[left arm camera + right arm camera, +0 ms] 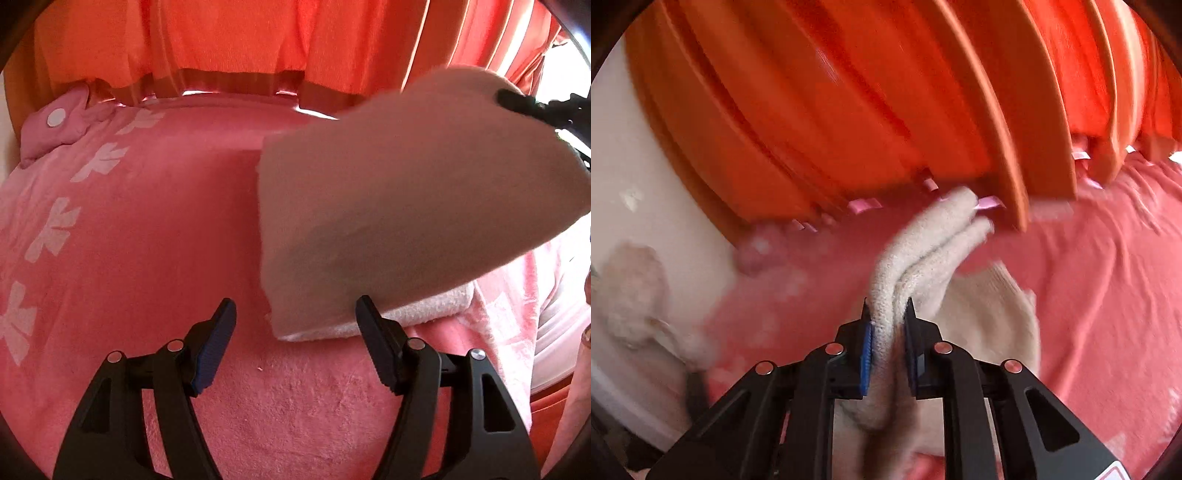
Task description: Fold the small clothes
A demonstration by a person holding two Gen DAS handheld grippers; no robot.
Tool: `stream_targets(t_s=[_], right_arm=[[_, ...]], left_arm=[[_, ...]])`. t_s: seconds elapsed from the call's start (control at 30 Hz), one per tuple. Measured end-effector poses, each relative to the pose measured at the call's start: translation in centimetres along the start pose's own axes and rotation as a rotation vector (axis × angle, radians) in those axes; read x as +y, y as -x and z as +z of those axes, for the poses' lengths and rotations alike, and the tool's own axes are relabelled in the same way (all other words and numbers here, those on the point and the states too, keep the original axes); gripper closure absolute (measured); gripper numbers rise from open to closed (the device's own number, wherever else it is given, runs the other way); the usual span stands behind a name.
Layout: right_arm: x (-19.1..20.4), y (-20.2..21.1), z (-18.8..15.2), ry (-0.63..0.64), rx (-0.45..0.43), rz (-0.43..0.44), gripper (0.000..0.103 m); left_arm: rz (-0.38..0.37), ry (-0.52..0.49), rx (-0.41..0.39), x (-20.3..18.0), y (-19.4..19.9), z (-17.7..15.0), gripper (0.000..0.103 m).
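Note:
A cream knit garment [406, 206] lies on the pink bedspread [147, 229], its upper right part lifted off the bed. My right gripper [889, 314] is shut on a bunched fold of this cream garment [923, 243] and holds it up; it shows as a black tip [517, 101] at the right edge of the left wrist view. My left gripper [295, 314] is open and empty, just above the bedspread, with its right finger [373, 332] at the garment's near edge and its left finger [218, 332] over bare bedspread.
Orange curtains [229, 37] hang behind the bed. A pink cloth with a white dot [55, 122] lies at the bed's far left. White bow prints [55, 229] run along the bedspread's left side. A fluffy cream item [631, 291] sits by the white wall at left.

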State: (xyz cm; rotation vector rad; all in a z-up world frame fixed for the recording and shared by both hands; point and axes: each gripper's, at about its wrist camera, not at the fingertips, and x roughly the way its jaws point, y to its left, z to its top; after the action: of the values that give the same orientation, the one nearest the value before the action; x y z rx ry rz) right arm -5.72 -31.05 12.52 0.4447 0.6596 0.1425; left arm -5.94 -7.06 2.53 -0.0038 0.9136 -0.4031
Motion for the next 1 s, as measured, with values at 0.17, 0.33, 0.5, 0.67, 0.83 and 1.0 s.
stream_targets(t_s=[0.17, 0.33, 0.5, 0.67, 0.83, 1.0], right_arm=[[-9.2, -8.8, -6.1, -0.142, 0.297, -0.278, 0.089], [-7.7, -4.5, -5.1, -0.15, 0.162, -0.156, 0.089], [-8.6, -8.1, -7.6, -0.102, 0.292, -0.271, 0.088], [-8.8, -6.5, -6.6, -0.193, 0.242, -0.19, 0.082], [-8.7, -3.8, -8.0, -0.247, 0.239, -0.116, 0.06], [-9.1, -4.3, -9.8, -0.285, 0.278, -0.075, 0.052]], left_arm=[[0.008, 0.006, 0.024, 0.3, -0.7, -0.3, 0.037], [0.031, -0.014, 0.049, 0.1, -1.4, -0.8, 0.037], [0.038, -0.019, 0.059, 0.0, -1.9, -0.9, 0.037], [0.056, -0.027, 0.072, -0.1, -2.2, -1.2, 0.037], [0.061, -0.025, 0.081, -0.2, -2.4, -1.3, 0.037], [0.053, -0.009, 0.086, -0.3, -2.4, -1.6, 0.037]])
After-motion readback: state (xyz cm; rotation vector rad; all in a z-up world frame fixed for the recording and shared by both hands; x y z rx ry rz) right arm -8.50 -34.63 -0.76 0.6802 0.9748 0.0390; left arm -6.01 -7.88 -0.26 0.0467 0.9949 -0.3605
